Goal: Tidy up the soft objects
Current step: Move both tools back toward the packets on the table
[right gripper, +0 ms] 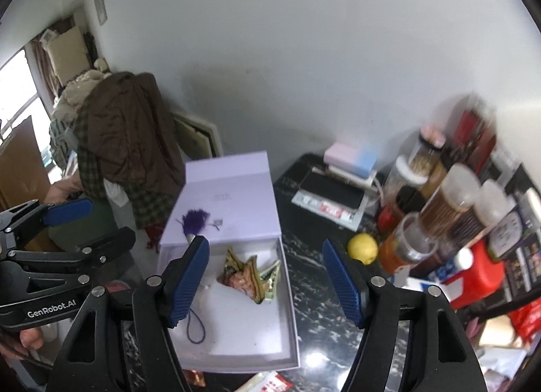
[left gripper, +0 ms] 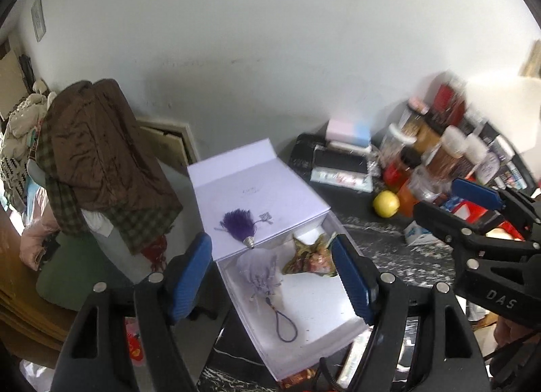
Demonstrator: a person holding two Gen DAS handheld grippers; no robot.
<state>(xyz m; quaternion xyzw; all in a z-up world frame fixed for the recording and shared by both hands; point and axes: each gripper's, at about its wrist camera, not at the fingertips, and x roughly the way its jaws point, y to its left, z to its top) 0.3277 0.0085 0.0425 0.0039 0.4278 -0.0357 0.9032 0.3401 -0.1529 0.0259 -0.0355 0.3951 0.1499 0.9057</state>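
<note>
Plainly both the left gripper and right gripper hang spread and empty above the box.

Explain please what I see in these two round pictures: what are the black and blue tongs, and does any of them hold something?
No robot here: a person carries two hand tongs, each with a camera looking along its blue fingers. One picture is from the left gripper, the other from the right gripper. Both stand open and hold nothing. Below, on the dark marbled table, lies an open lilac cardboard box. Inside are a pale lilac fabric pouch with a purple cord and a gold patterned cloth pouch. A purple tassel rests on the lid.
</note>
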